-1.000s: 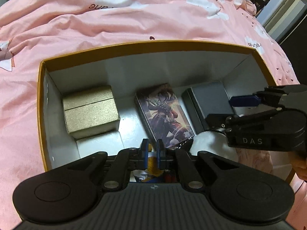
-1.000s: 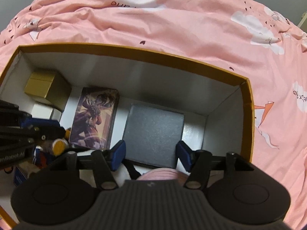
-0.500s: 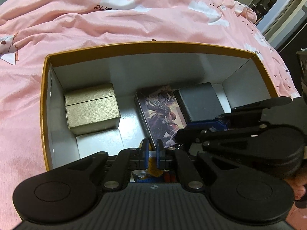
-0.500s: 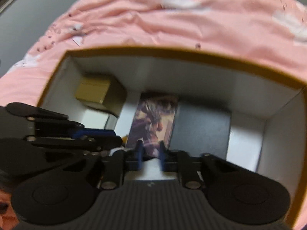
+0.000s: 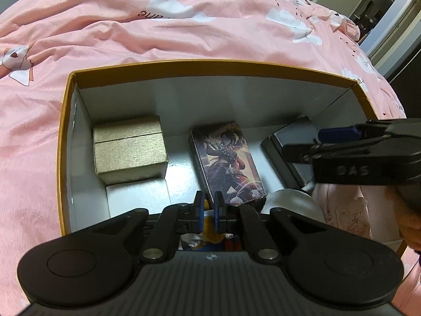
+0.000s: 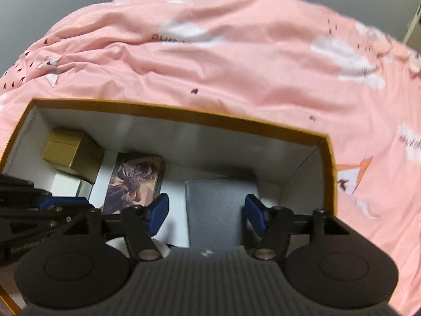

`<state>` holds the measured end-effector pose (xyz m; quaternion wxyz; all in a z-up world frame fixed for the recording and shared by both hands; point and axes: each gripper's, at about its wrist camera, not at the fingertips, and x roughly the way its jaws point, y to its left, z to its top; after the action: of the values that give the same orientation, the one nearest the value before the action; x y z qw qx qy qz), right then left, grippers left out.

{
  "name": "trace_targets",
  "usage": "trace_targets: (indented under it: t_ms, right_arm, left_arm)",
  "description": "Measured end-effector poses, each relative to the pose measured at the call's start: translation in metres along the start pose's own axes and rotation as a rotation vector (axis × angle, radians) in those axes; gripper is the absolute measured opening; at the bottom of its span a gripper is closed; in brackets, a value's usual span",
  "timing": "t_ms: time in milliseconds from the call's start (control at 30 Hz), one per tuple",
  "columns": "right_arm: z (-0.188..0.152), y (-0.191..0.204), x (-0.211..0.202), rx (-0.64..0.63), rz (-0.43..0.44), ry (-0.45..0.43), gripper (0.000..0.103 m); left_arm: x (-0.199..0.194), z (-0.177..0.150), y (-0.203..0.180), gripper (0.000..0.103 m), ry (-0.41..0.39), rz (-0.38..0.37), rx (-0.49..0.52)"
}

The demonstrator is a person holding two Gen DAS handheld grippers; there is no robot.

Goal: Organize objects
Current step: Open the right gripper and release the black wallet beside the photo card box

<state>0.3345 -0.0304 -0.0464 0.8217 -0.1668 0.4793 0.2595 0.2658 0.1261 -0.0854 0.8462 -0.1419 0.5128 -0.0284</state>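
Two grippers are working inside an open cardboard box (image 5: 63, 142) that is sitting on a pink bedspread (image 5: 184, 39).

1. Left gripper (image 5: 208, 206): its blue pads are pressed nearly together at the near edge of the box, above a small yellow-and-blue object (image 5: 210, 233) (what it is cannot be told, nor whether the pads are actually pinching it). Compared with one second ago, this tool is sitting in the same place with the same closed pads.

2. Right gripper (image 6: 205, 212): its jaws are opening, with the pads now standing spread on either side of the grey flat box (image 6: 221, 205) and nothing pressed between them. Half a second ago the same pads were pressed together over the centre of the box; one second ago they were spread as now. The tool is therefore cycling (closing, then re-opening) and is now hanging over the right part of the box.

3. Contents: a gold box (image 5: 129, 147) is lying at the far left with a white box (image 5: 136, 194) just near of it; the illustrated card box (image 5: 226, 160) is lying in the middle; the grey flat box is lying right of it. None of these is showing any shift in position.

Judgement: no item is being carried, so the sorting is probably between placements, and the right tool is free for the next pick.
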Motion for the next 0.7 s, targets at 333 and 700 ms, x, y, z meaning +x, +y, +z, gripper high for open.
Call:
trace_targets:
  t_ms: [333,700]
  right_arm:
    - [0.000,0.024,0.025,-0.021,-0.107,0.085,0.094]
    - [0.001,0.032,0.029,-0.037,-0.150,0.100,0.093]
  left_arm:
    - [-0.001,-0.001,0.001,0.007,-0.021,-0.003,-0.004]
    - [-0.002,-0.001,-0.001,0.007,-0.037,0.000,0.000]
